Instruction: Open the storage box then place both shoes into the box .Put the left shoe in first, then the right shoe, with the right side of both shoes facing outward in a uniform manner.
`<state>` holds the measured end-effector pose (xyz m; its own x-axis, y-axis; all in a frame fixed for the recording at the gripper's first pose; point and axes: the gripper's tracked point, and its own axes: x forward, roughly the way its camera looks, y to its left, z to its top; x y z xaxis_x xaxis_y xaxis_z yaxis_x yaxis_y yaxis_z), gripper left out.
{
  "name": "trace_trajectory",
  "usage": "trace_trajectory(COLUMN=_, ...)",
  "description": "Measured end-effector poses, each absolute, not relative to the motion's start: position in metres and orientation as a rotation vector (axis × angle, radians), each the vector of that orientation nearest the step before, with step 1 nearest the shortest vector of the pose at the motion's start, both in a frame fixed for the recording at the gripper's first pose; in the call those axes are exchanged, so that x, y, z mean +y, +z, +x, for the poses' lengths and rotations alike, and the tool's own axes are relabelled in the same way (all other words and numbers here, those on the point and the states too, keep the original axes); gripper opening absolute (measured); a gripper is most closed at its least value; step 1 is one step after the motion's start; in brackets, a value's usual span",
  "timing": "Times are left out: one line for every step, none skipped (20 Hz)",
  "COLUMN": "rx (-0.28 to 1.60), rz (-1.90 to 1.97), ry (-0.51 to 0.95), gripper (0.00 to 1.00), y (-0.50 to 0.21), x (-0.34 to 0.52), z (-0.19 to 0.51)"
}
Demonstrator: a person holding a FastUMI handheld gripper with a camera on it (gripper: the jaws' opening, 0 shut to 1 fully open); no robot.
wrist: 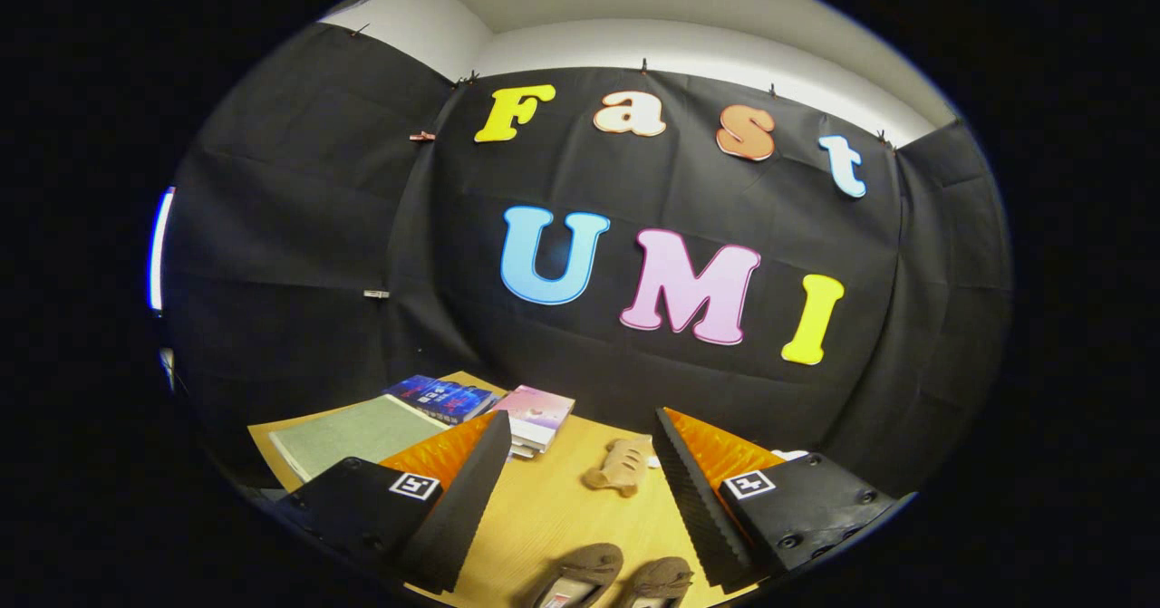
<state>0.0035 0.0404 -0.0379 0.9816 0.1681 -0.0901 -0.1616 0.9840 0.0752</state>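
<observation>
Two brown suede shoes lie side by side on the wooden table (553, 508), low between my fingers: the left one (580, 572) and the right one (660, 581), each with a small bow at the toe. Only their front parts show. My gripper (580, 472) is held above the table, open wide, with nothing between its fingers. The storage box cannot be made out from here.
A small tan plush toy (621, 468) lies on the table ahead of the fingers. Beyond the left finger sit a stack of books (536, 419), blue books (444, 398) and a grey-green mat (358, 434). The black cloth wall stands behind the table.
</observation>
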Motion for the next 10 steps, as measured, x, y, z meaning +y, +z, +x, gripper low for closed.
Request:
trace_trajectory(rx=0.115, rz=0.096, ry=0.204, gripper=0.98, y=-0.045, x=0.050, z=0.004)
trace_trajectory(rx=0.141, rz=0.132, ry=0.249, gripper=0.98, y=-0.053, x=0.059, z=0.004)
trace_trajectory(rx=0.175, rz=0.175, ry=0.303, gripper=0.98, y=-0.062, x=0.071, z=0.004)
trace_trajectory(rx=0.213, rz=0.224, ry=0.363, gripper=0.97, y=-0.070, x=0.085, z=0.002)
trace_trajectory(rx=0.249, rz=0.278, ry=0.421, gripper=0.98, y=-0.078, x=0.098, z=0.000)
trace_trajectory(rx=0.290, rz=0.336, ry=0.479, gripper=0.98, y=-0.086, x=0.110, z=-0.002)
trace_trajectory(rx=0.336, rz=0.397, ry=0.534, gripper=0.98, y=-0.093, x=0.121, z=-0.007)
trace_trajectory(rx=0.383, rz=0.458, ry=0.576, gripper=1.00, y=-0.103, x=0.132, z=-0.009)
trace_trajectory(rx=0.429, rz=0.520, ry=0.614, gripper=0.99, y=-0.110, x=0.140, z=-0.013)
trace_trajectory(rx=0.471, rz=0.580, ry=0.648, gripper=0.98, y=-0.117, x=0.148, z=-0.015)
